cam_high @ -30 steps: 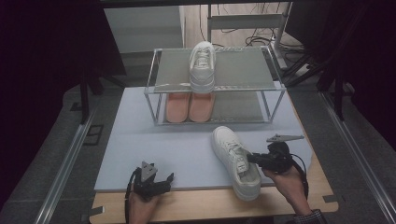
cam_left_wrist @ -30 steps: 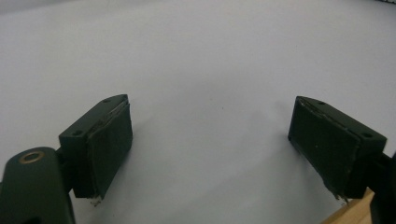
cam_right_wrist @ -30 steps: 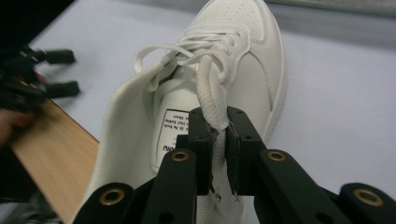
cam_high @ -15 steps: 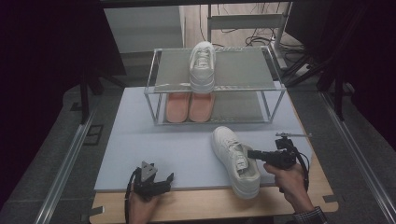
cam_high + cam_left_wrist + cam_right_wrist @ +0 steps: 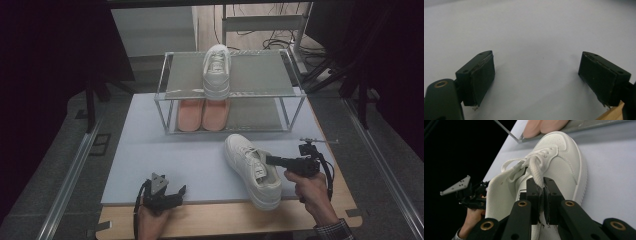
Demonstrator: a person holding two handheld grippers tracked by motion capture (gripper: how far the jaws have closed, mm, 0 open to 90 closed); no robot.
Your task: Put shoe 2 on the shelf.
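Note:
A white sneaker [image 5: 252, 170] lies on the pale blue mat [image 5: 175, 150], toe toward the rack. My right gripper [image 5: 270, 160] comes in from its right side. In the right gripper view the gripper [image 5: 541, 182] is shut on the sneaker [image 5: 564, 162] at the top of the tongue, where the laces end. My left gripper [image 5: 175, 194] rests at the mat's near edge, left of the shoe. Its jaws stand wide open in the left gripper view [image 5: 536, 56], with only bare mat between them.
A metal two-shelf rack [image 5: 165, 95] stands at the back of the mat. Another white sneaker [image 5: 216, 70] sits on its top shelf and a pink pair [image 5: 202, 114] on the lower one. A wooden table edge [image 5: 225, 220] runs along the front.
My right gripper has shifted slightly to the right while keeping its hold on the sneaker. The sneaker and the left gripper have stayed where they were.

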